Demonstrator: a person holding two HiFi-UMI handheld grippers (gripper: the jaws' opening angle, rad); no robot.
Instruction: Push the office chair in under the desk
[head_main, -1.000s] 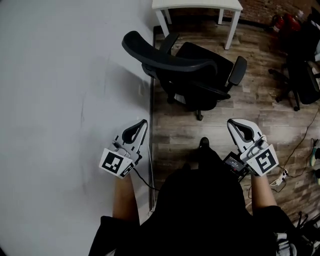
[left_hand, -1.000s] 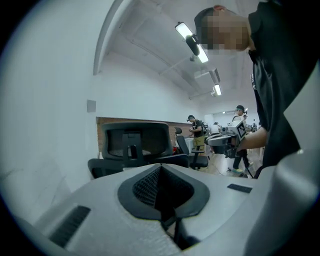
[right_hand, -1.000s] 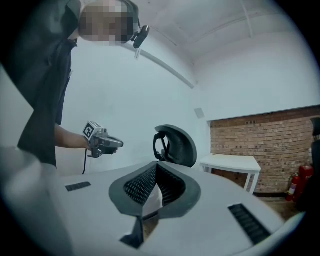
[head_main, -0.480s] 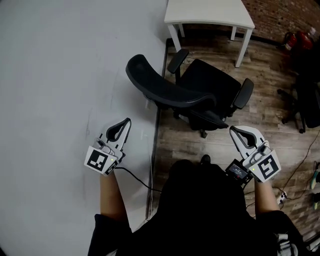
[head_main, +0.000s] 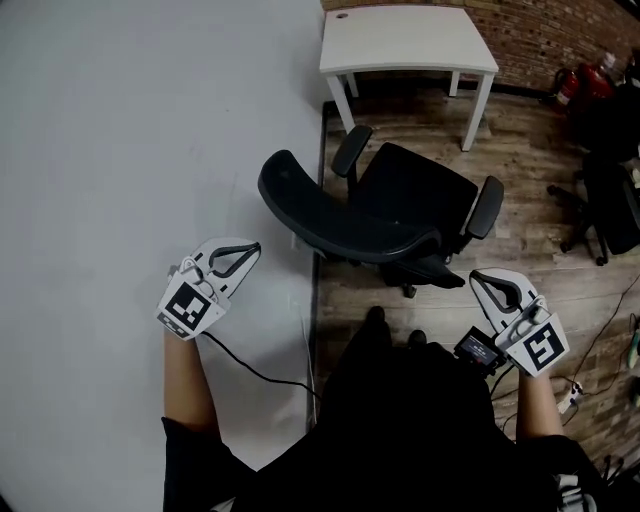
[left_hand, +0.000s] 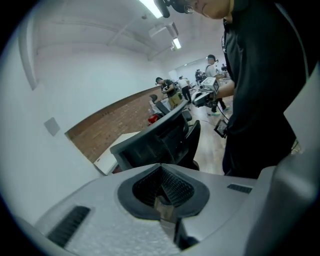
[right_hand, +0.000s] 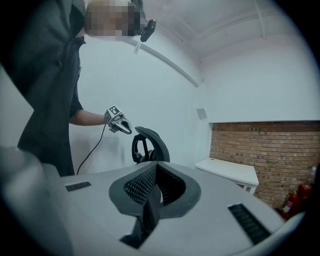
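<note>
In the head view a black office chair (head_main: 415, 192) stands on the wood floor, its curved backrest (head_main: 335, 218) toward me and its seat facing a small white desk (head_main: 405, 40) by the wall. The chair is apart from the desk. My left gripper (head_main: 246, 252) hangs shut and empty left of the backrest, not touching it. My right gripper (head_main: 483, 281) is shut and empty just below the chair's right armrest (head_main: 484, 206). The left gripper view shows the left gripper (left_hand: 161, 187), the chair (left_hand: 160, 137) and the desk (left_hand: 117, 150). The right gripper view shows the right gripper (right_hand: 155, 187), the chair (right_hand: 147, 145) and the desk (right_hand: 230, 170).
A plain white wall (head_main: 120, 150) runs along the left, close to the chair. A brick wall (head_main: 560, 35) stands behind the desk. A red fire extinguisher (head_main: 575, 85) and another dark chair (head_main: 610, 175) stand at the right. A black cable (head_main: 260, 372) trails from the left gripper.
The head view has lifted, so the desk shows whole and the chair sits lower in frame. My left gripper has swung out leftward; the right one stays beside the armrest.
</note>
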